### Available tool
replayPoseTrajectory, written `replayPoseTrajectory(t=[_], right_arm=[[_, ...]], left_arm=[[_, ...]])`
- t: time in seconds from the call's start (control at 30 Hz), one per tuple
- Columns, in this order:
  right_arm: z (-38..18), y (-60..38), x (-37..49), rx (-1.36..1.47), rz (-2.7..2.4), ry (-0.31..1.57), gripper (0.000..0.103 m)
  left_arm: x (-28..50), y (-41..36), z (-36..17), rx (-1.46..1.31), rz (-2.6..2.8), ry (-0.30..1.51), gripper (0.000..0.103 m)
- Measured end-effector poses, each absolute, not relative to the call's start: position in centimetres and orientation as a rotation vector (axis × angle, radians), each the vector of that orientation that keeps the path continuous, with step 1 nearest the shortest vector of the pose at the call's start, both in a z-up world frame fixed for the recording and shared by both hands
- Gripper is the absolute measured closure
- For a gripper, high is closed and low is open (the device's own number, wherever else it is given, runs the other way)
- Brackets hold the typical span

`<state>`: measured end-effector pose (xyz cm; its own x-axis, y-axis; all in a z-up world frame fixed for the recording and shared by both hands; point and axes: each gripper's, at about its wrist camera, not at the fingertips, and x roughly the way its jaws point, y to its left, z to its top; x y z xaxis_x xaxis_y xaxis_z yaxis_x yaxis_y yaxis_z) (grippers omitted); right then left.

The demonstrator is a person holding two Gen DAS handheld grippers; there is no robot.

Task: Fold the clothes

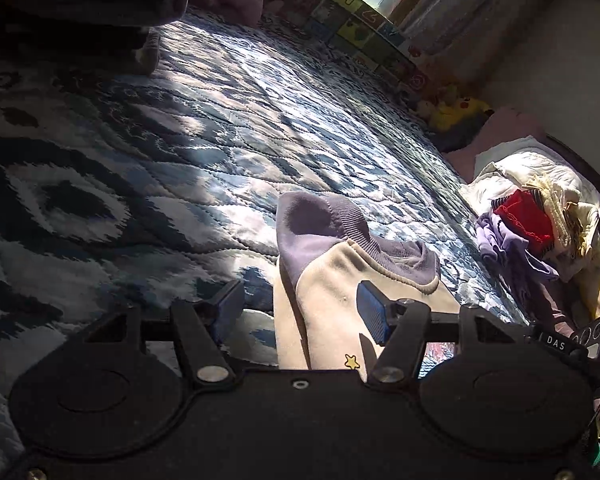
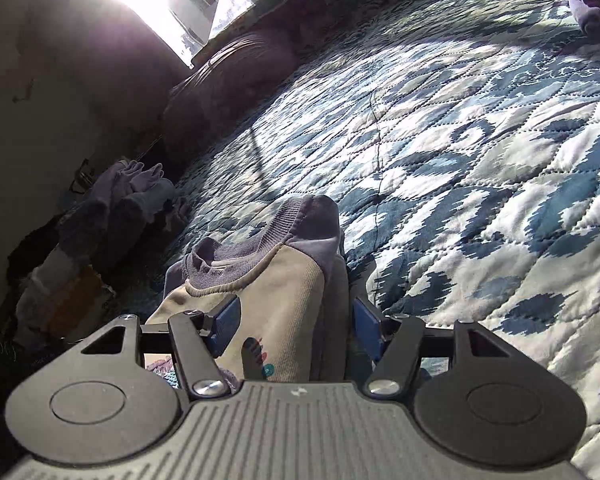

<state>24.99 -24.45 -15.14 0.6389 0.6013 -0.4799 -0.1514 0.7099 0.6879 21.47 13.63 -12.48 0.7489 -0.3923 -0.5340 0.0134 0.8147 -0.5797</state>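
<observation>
A beige sweatshirt (image 1: 328, 280) with a grey-purple ribbed collar and shoulder lies bunched on the blue-and-white quilted bedspread (image 1: 180, 140). My left gripper (image 1: 300, 312) straddles one shoulder. Its right blue pad sits over the beige cloth, and bedspread shows between the left pad and the garment, so the jaws stand open. In the right wrist view the same sweatshirt (image 2: 284, 276) fills most of the gap of my right gripper (image 2: 296, 324). That gripper's left pad overlaps the fabric, a dark slit separates the right pad from it, and it is open too.
A loose pile of red, purple and cream clothes (image 1: 532, 232) lies at the bed's right edge, near a yellow plush toy (image 1: 456, 112). Dark folded clothes (image 1: 92, 0) are stacked at the far left. A pillow (image 2: 236, 80) rests under the window. More clothes (image 2: 112, 216) are heaped by the wall.
</observation>
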Motion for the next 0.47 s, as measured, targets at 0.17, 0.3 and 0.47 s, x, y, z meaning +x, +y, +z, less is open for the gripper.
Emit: replayPoseTrajectory(t=[0.17,0.3,0.47], right_arm=[[-16.5,-23.9,23.9,0.794,0.466,0.751,0.040],[-17.5,-22.4,25.4,0.858,0.518,0.744,0.055],[-18.2,-22.7,24.8,0.931,0.534,0.728,0.080]], left_arm=[[21.9,12.9,-14.4,-0.756,-0.272,0.738,0.044],[22.4,11.6,-15.4,-0.840,-0.294,0.760,0.056],[21.2,10.9,-15.4,-0.909,-0.298,0.742,0.085]])
